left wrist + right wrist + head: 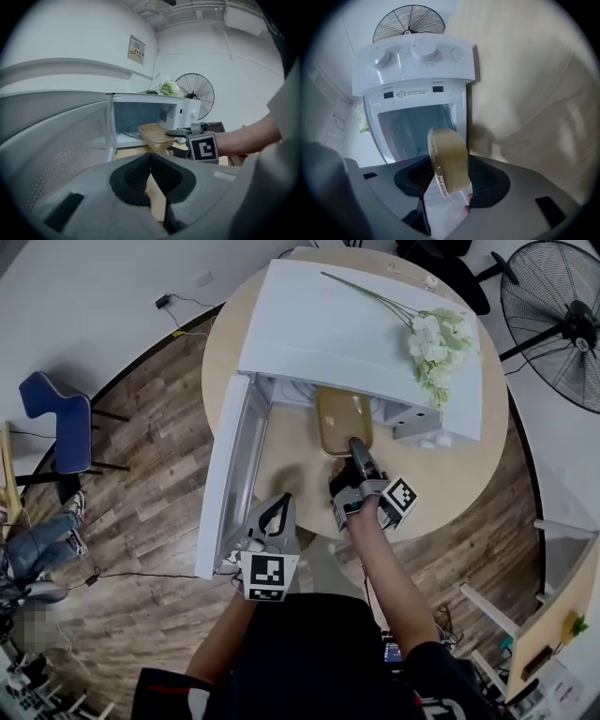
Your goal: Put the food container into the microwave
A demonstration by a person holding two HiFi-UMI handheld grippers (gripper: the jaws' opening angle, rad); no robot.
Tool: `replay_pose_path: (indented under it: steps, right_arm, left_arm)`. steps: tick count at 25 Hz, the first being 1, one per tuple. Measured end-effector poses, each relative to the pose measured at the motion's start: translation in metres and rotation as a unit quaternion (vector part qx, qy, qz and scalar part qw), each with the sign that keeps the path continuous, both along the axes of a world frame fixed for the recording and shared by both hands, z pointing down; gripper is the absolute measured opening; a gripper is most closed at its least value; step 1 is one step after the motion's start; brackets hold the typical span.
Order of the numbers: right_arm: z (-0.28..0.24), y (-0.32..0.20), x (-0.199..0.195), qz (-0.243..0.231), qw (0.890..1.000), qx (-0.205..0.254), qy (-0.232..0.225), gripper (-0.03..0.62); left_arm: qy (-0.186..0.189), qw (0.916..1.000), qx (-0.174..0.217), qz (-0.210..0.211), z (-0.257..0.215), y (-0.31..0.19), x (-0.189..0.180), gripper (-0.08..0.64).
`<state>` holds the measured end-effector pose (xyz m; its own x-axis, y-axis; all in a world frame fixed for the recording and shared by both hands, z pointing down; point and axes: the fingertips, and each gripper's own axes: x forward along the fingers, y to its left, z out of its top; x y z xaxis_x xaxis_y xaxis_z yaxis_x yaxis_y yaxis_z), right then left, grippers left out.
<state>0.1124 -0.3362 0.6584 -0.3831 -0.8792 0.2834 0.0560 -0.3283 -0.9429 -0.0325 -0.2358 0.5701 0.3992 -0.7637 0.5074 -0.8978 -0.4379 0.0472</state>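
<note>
The tan food container (339, 416) hangs in front of the white microwave (356, 329), its far end just inside the open cavity. My right gripper (359, 454) is shut on the container's near rim. In the right gripper view the container (451, 152) stands on edge between the jaws (449, 180), facing the cavity (417, 129). The left gripper view shows the container (153, 134) at the opening, held by the right gripper (180, 133). My left gripper (280, 501) hangs by the open door (230, 465), shut and with nothing held; its pads (140, 171) meet at the tips.
The microwave sits on a round wooden table (450, 474) with its door swung out to the left. White flowers (436, 343) lie on top of it. A standing fan (553, 315) is at the far right and a blue chair (56, 418) at the left.
</note>
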Motion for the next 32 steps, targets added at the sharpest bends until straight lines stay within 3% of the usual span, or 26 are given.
replay_pose_path:
  steps: [18, 32]
  right_arm:
    - [0.008, -0.051, -0.007, 0.035, 0.999, 0.022, -0.002, 0.221]
    - [-0.001, -0.064, -0.01, 0.017, 0.998, 0.053, 0.0, 0.232]
  left_arm:
    - [-0.003, 0.9997, -0.021, 0.014, 0.017, 0.005, -0.002, 0.015]
    - [-0.011, 0.9995, -0.021, 0.02, 0.017, 0.008, 0.003, 0.015]
